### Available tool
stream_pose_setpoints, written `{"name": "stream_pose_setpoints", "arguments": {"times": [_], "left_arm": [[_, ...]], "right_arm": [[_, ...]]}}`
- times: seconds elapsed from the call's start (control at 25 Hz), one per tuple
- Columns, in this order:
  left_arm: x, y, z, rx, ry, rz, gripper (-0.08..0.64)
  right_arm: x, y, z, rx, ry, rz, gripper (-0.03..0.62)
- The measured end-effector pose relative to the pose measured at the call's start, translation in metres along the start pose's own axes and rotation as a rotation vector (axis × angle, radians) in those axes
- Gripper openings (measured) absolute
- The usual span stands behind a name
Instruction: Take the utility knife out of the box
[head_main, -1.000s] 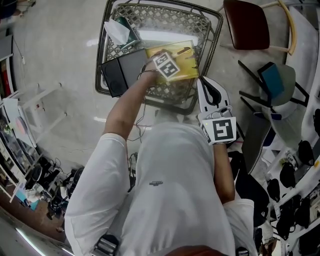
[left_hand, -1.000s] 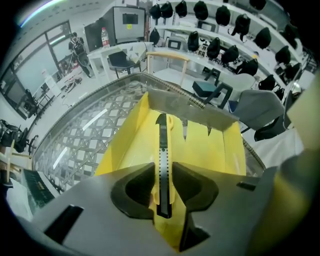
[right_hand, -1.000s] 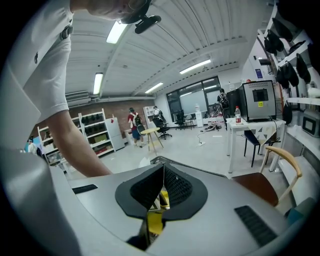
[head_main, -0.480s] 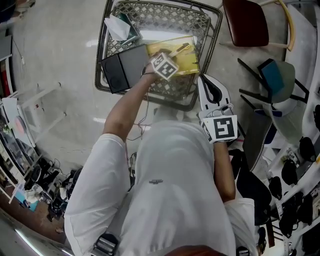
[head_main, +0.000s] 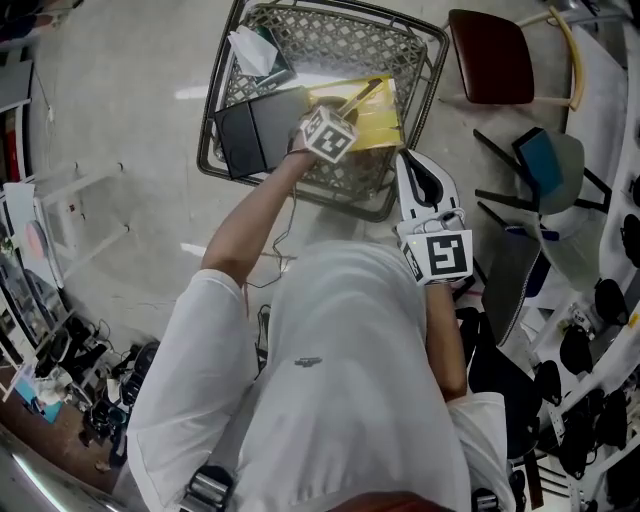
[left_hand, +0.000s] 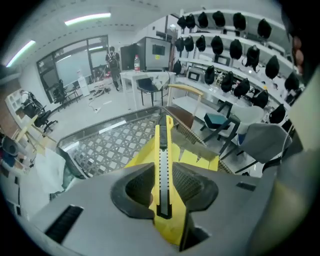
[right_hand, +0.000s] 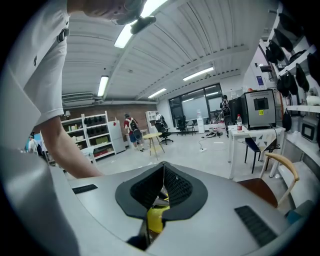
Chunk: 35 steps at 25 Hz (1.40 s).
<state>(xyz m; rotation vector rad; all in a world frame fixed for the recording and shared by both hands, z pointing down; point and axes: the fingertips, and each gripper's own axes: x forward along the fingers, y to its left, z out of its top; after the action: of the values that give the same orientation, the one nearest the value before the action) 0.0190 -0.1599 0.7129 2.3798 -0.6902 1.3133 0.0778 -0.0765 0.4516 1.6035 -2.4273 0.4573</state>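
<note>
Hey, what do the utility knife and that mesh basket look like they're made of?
The utility knife looks like a smooth, matte yellow plastic body with a grey, metal-looking notched strip down its middle. The mesh basket is probably metal: a grey diamond lattice inside a dark rod rim, with a slight sheen.

We are standing in a big open lab: long lights (right_hand: 132, 27) are glowing over shelves (right_hand: 95, 135), a desk (right_hand: 250, 131) and chairs (right_hand: 163, 132).
</note>
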Motion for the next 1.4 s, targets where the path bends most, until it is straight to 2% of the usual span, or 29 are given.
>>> {"name": "stream_pose_setpoints", "arguments": {"times": [0.4, 1.2, 1.4], "left_arm": [[-0.093, -0.009, 0.034, -0.083, -0.169, 0.041, 0.109], [-0.275, -0.025, 0.048, -0.248, -0.486, 0.160, 0.109], [-0.314, -0.037, 0.051, -0.274, -0.556, 0.163, 0.109]], "right_arm": [[-0.025, 0.022, 0.013, -0.001, -0.040, -0.010, -0.002], [-0.053, 0.044, 0.051, -0.069, -0.141, -0.022, -0.002], [-0.059, 0.049, 0.068, -0.090, -0.166, -0.026, -0.002]]}}
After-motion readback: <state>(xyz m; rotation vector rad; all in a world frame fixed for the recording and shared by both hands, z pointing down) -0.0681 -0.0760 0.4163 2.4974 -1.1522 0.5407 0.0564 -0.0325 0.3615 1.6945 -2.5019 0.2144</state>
